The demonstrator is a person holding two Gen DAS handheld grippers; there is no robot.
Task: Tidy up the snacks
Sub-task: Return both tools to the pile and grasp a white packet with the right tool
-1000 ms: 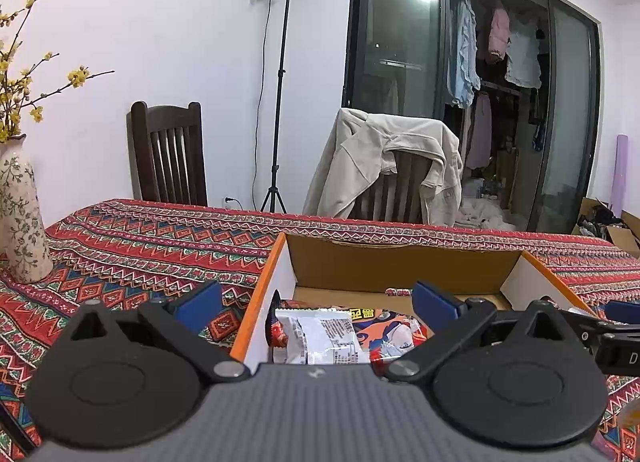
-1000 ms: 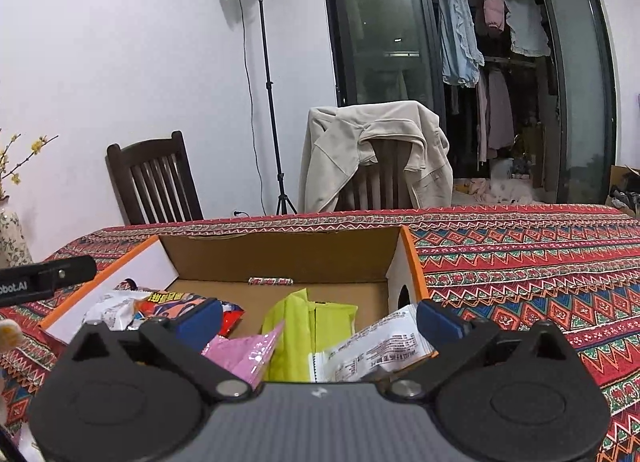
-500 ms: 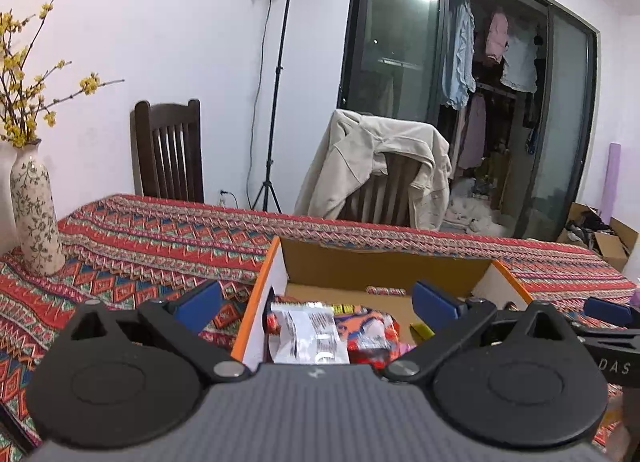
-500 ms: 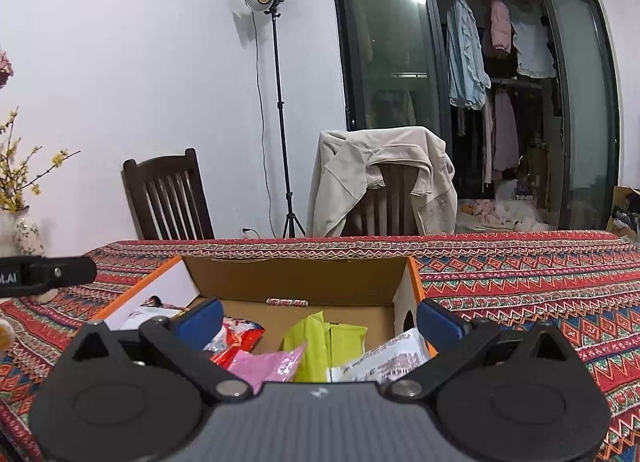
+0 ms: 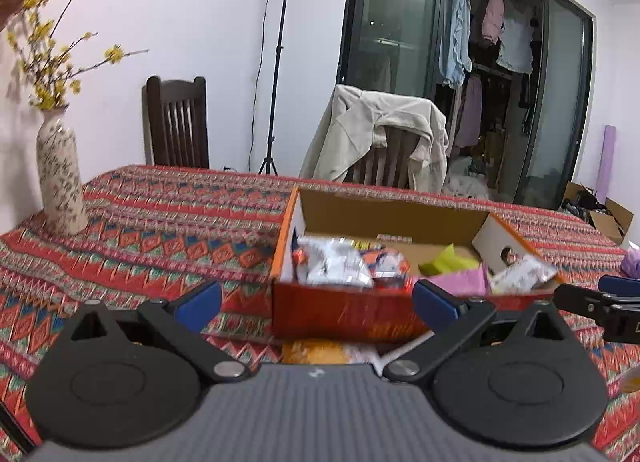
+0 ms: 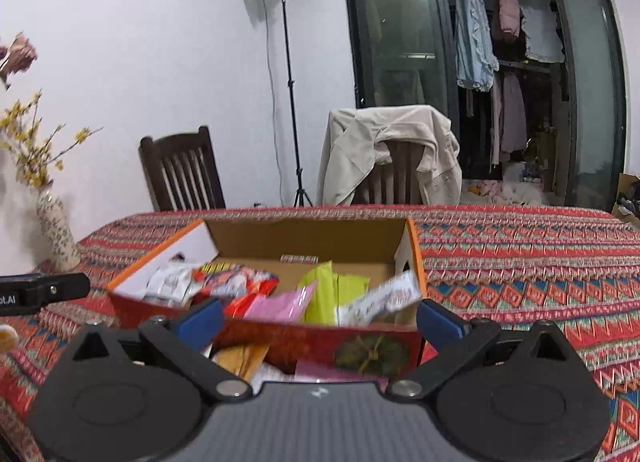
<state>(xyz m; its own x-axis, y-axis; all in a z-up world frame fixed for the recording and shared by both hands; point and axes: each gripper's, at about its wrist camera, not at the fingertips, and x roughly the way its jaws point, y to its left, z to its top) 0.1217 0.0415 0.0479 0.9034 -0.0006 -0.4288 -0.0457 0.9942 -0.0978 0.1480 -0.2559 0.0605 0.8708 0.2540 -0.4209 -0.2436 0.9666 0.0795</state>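
Snacks (image 6: 280, 302) are heaped in the box (image 6: 316, 238) on the table (image 6: 520, 262), presumably so they are kept together; a few more packets (image 6: 240, 360) lie in front of its near wall. Both the left gripper (image 5: 318, 302) and the right gripper (image 6: 318, 318) are held wide open, with nothing gripped, seemingly ready for those packets.

Orange packet (image 5: 316, 352): under the left wrist view's box (image 5: 344, 318), blurred, partly behind the gripper body. Box front print smeared, illegible. White packet (image 6: 384, 298): lettering blurred. Small item (image 6: 299, 259) on the box floor: too small to identify. Yellow object (image 6: 6, 336): cut by the left edge. Vase flowers (image 5: 16, 14): cropped at the frame edge.
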